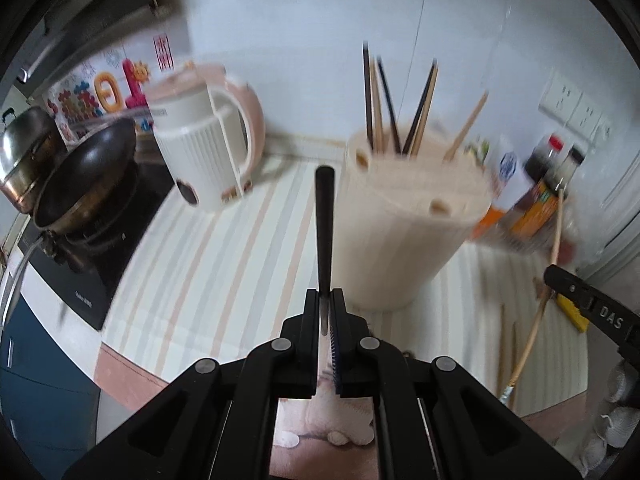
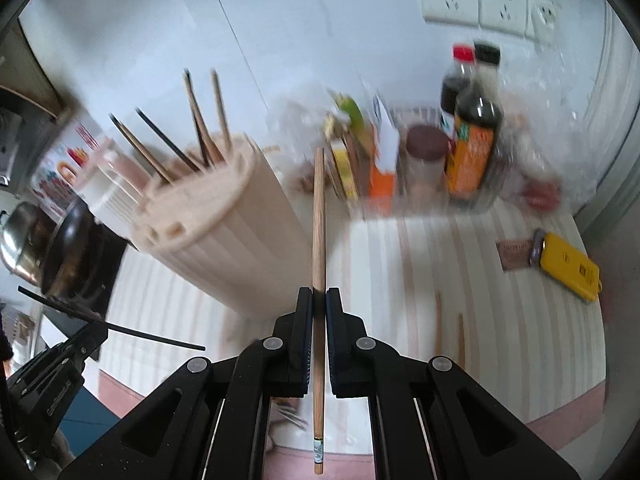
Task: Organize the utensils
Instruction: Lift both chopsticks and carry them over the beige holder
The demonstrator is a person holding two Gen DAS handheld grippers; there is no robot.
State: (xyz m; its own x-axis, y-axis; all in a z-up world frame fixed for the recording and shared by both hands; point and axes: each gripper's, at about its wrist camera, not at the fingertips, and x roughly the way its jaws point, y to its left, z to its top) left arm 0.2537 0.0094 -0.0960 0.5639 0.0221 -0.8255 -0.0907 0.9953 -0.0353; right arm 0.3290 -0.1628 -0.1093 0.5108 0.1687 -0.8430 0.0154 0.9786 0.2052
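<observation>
My left gripper [image 1: 325,294] is shut on a black chopstick [image 1: 324,224] that points up and away from the jaws. A wooden chopstick [image 2: 319,220] is clamped in my right gripper [image 2: 319,292], which is shut; its tail hangs below the jaws. Behind both stands the beige ribbed utensil holder [image 1: 404,232] [image 2: 224,240] with several chopsticks [image 1: 394,112] [image 2: 192,132] upright in it. The left gripper with its black chopstick [image 2: 120,326] shows at the lower left of the right wrist view. The right gripper [image 1: 560,280] shows at the right edge of the left wrist view, holding the wooden chopstick [image 1: 534,328].
Striped counter mat [image 1: 208,264] [image 2: 500,312] with two loose wooden chopsticks [image 2: 448,332]. A white kettle [image 1: 204,148], a wok [image 1: 88,172] and a pot [image 1: 24,160] sit at left. Sauce bottles [image 2: 472,128] and boxes stand at the back; a yellow device [image 2: 568,264] lies at right.
</observation>
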